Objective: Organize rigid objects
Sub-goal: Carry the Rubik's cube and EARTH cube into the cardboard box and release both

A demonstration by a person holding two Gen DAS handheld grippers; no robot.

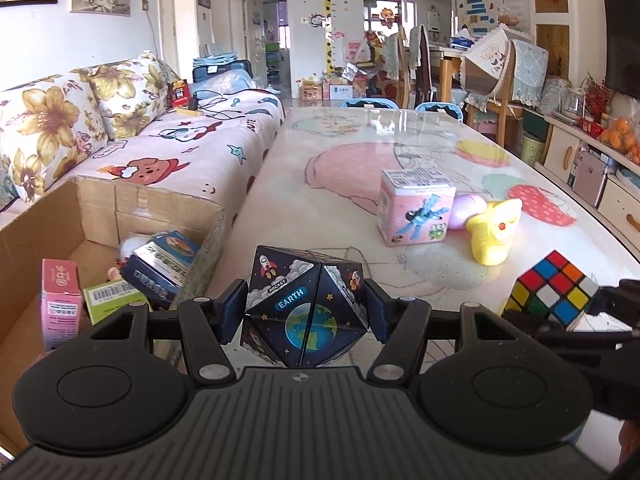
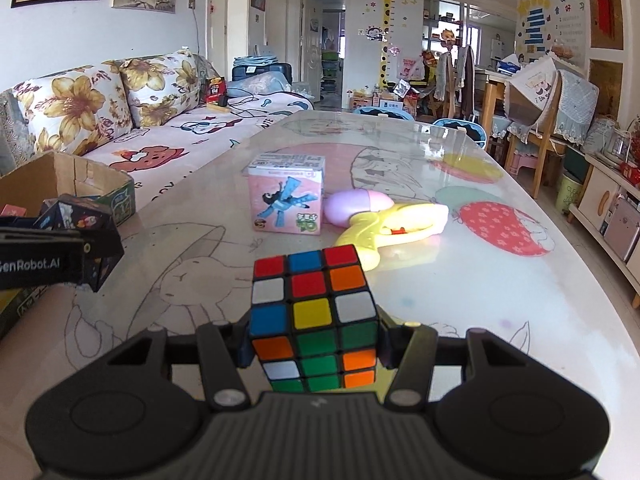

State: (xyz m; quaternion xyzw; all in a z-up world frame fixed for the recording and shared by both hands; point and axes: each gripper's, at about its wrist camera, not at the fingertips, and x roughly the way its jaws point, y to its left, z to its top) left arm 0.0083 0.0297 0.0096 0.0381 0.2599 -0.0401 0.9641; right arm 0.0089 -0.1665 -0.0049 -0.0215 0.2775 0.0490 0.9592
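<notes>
The left claw point(image 1: 306, 310) grips a dark, space-printed folding puzzle cube point(image 1: 304, 304) between both pads, held above the glossy cartoon-printed bench point(image 1: 340, 168), with an open cardboard box point(image 1: 60, 220) at its 10 o'clock. The right claw point(image 2: 314, 340) clamps a multicoloured plastic twist-puzzle cube point(image 2: 314, 316). At its 12 o'clock a pink carton point(image 2: 286, 198) and a yellow toy water pistol point(image 2: 384, 224) rest on the bench.

In the left wrist view we see the carton point(image 1: 100, 216) at the left edge, beside the tabletop point(image 1: 340, 184), boxes point(image 1: 160, 268) inside it. Right of centre the pink box point(image 1: 416, 212) stands, the toy gun point(image 1: 494, 236) just right of it, the sofa point(image 1: 180, 148) behind.
</notes>
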